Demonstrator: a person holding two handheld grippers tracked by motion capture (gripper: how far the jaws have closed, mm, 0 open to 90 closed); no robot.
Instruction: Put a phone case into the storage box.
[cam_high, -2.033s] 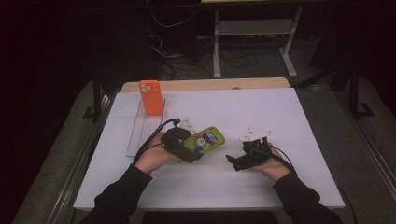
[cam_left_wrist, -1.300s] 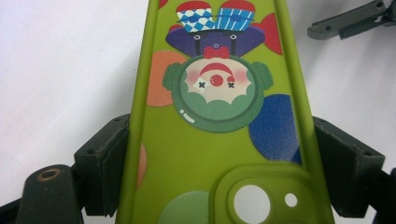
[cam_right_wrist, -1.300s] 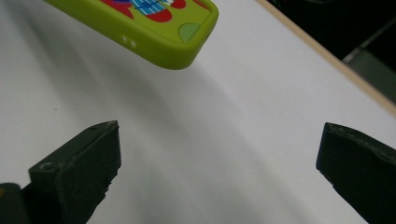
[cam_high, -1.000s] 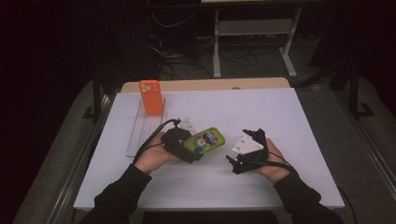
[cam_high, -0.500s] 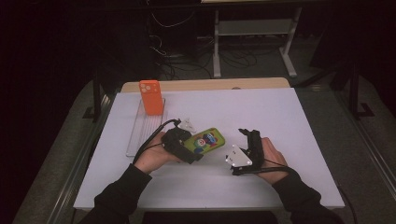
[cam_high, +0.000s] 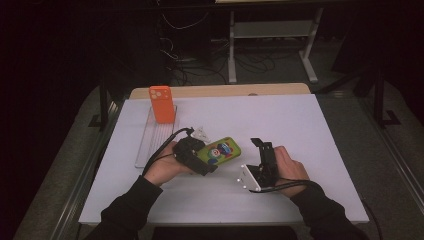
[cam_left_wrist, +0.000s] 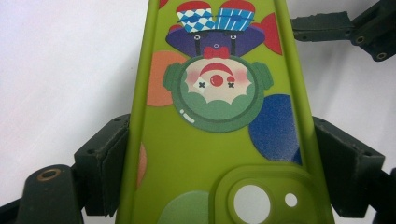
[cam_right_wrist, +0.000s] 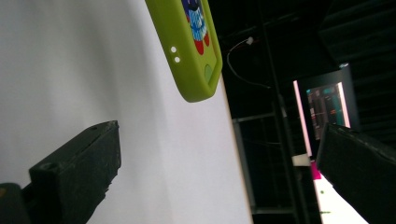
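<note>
My left gripper (cam_high: 200, 159) has its fingers (cam_left_wrist: 105, 163) clamped on the two long edges of the green phone case (cam_high: 218, 151), near the camera cut-out end, so the case sticks out past them, printed back up, just above the white table (cam_high: 300, 125). My right gripper (cam_high: 261, 150) sits just beside the case's free end, fingers (cam_right_wrist: 79, 168) spread wide with nothing between them.

As I judge it, the step is to bring the right fingers onto that free end. To do it well I should keep the left hold steady and level, square the right fingers to the case's side walls, and close only once both pads sit on the rim, not on the printed back.

Beyond the case, well apart from it, an orange phone case (cam_high: 161, 104) stands upright on a clear rack (cam_high: 150, 140). Nothing lies between my right fingers and the green case; only the table surface under it limits how low I can go.
</note>
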